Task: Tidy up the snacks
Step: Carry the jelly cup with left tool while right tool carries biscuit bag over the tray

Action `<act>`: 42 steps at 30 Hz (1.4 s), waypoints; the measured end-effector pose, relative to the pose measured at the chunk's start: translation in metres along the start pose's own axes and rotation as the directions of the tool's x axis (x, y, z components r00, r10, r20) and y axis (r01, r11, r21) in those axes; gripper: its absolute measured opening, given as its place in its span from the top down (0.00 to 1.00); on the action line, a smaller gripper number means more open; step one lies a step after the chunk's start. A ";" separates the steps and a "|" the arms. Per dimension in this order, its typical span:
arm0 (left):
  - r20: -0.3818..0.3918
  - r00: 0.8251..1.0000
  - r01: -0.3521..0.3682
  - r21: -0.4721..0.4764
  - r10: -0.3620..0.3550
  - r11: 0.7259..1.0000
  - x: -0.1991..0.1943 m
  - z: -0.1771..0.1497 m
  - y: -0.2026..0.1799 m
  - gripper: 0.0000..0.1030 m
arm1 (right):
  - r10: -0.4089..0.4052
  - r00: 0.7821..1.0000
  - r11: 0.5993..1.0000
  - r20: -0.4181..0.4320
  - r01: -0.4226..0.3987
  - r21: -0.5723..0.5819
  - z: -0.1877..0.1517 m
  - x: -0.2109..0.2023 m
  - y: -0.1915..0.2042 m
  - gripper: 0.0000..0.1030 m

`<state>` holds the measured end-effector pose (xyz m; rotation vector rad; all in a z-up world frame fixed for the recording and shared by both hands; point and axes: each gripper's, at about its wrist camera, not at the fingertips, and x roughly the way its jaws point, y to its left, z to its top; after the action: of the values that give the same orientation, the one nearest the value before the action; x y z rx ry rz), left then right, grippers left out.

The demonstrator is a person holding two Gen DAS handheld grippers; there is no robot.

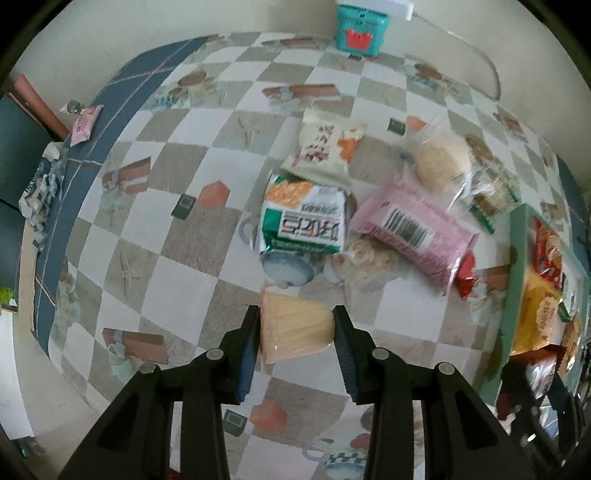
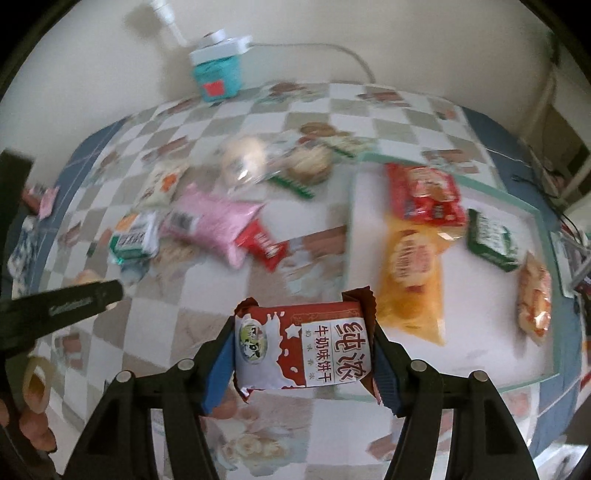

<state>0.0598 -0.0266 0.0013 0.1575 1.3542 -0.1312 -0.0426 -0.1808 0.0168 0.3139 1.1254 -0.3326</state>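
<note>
My left gripper (image 1: 296,328) is shut on a pale yellow pudding cup (image 1: 295,326), held above the checked tablecloth. My right gripper (image 2: 306,349) is shut on a red-and-white biscuit packet (image 2: 303,347), held just left of the green-rimmed tray (image 2: 524,201). In the tray lie a red packet (image 2: 424,195), an orange packet (image 2: 410,273), a dark green packet (image 2: 493,240) and a clear bag of snacks (image 2: 533,299). Left of the tray is a loose pile: a pink packet (image 1: 413,223), a green-and-white packet (image 1: 306,219), a cream packet (image 1: 323,147), a wrapped bun (image 1: 441,158) and a small red packet (image 2: 262,243).
A teal box (image 1: 360,27) with a white cable stands by the wall at the back. A small pink sachet (image 1: 85,123) lies on the blue border of the cloth at the far left. The left gripper's black body (image 2: 61,304) and a hand (image 2: 35,424) show at the right wrist view's left edge.
</note>
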 end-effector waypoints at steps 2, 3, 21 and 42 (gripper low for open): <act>0.016 1.000 0.008 0.003 -0.008 1.000 -0.008 -0.004 -0.011 0.61 | -0.010 1.000 1.000 0.009 0.010 0.027 0.006 -0.005 -0.012 0.34; 0.025 1.000 0.013 0.011 -0.013 1.000 -0.013 -0.007 -0.019 0.61 | -0.023 1.000 0.999 0.012 0.022 0.048 0.011 -0.005 -0.021 0.34; 0.006 0.990 0.127 0.360 -0.138 0.924 -0.035 -0.048 -0.152 0.61 | -0.080 0.994 0.908 -0.077 0.104 0.407 -0.007 0.012 -0.187 0.34; -0.029 0.993 0.105 0.621 -0.110 0.777 0.000 -0.082 -0.284 0.61 | -0.096 0.988 0.829 -0.117 0.144 0.540 -0.024 0.026 -0.259 0.33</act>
<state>-0.0712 -0.2899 -0.0264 0.6388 1.2680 -0.6831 -0.1589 -0.4091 -0.0365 0.7742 1.1200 -0.7668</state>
